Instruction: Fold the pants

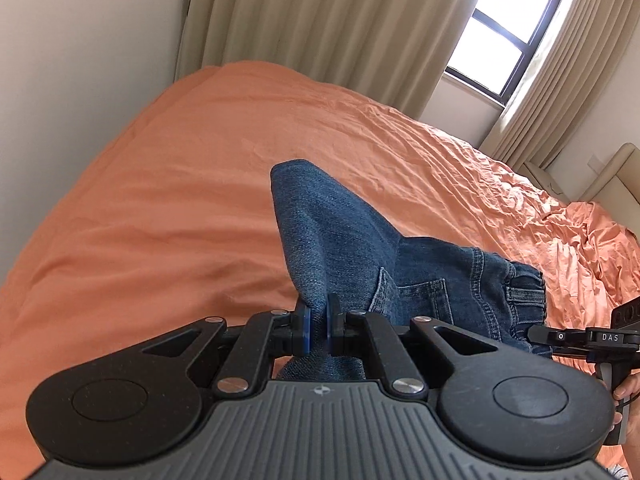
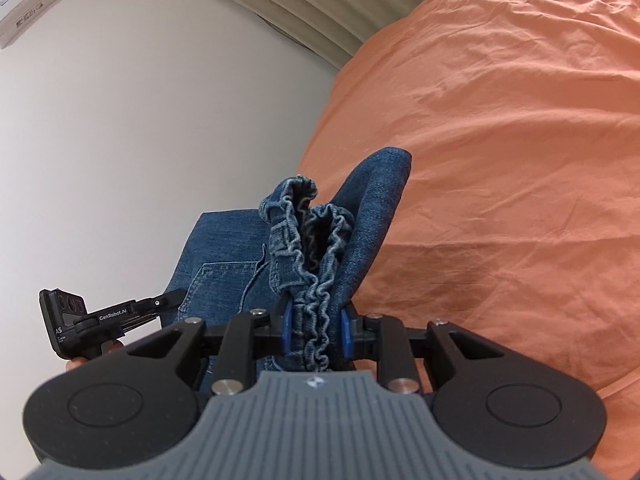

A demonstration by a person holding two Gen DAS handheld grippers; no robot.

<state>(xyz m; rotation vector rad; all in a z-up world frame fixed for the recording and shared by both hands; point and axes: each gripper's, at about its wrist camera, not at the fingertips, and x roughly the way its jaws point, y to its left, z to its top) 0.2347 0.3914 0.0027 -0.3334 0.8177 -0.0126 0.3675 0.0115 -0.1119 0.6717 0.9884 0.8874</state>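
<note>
Over orange bed (image 1: 140,200), curtain (image 1: 320,20) behind, jeans (image 1: 320,220) lifted

Jeans (image 1: 344,248) — lower part hidden behind gripper body (both views).

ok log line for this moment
left hand-held gripper: shut on jeans | right hand-held gripper: shut on waistband | jeans above bed

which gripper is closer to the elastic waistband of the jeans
Right. The right gripper is clamped on the waistband itself; the left gripper pinches plain denim away from it, further along the jeans.
</note>
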